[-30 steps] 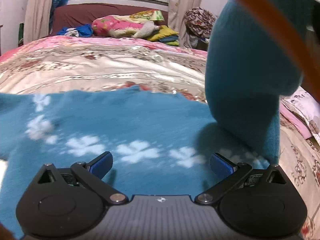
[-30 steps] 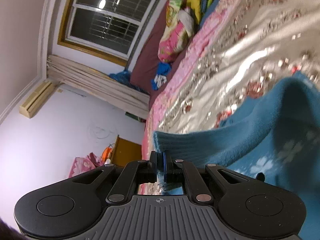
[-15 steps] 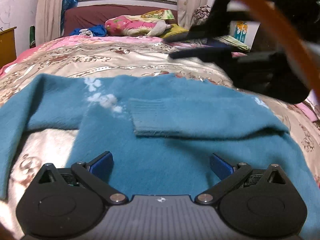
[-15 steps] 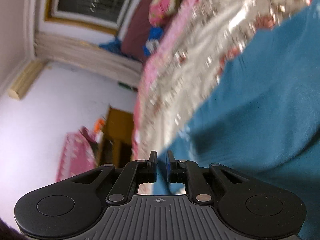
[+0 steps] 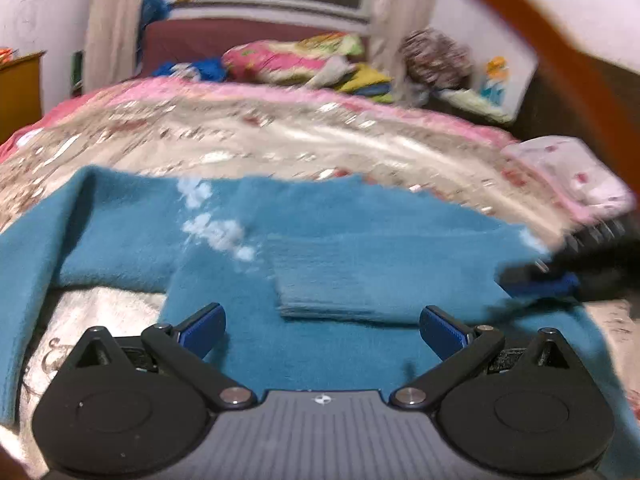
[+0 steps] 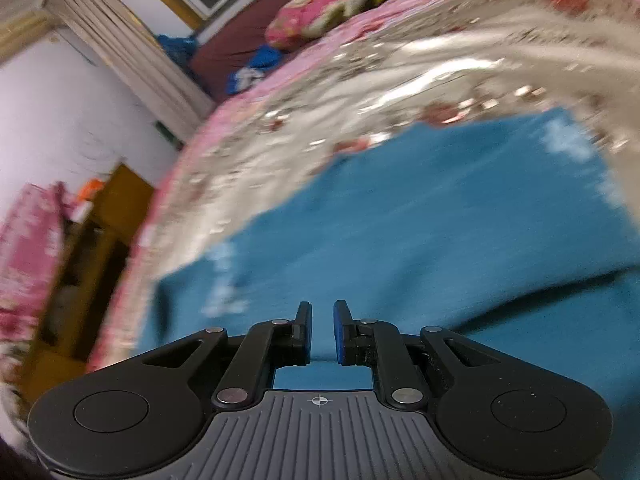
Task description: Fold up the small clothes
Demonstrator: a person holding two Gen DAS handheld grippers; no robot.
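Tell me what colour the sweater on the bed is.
The sweater is teal blue with white flower-like patches, clearest in the left wrist view.

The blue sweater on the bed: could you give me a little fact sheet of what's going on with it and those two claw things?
garment: teal sweater with white flower marks, flat on the bedspread
fold so far: one sleeve laid across the body; the other sleeve not folded in
left gripper: wide open over the sweater, holding nothing
right gripper: jaws opening, narrow gap, no cloth visibly pinched
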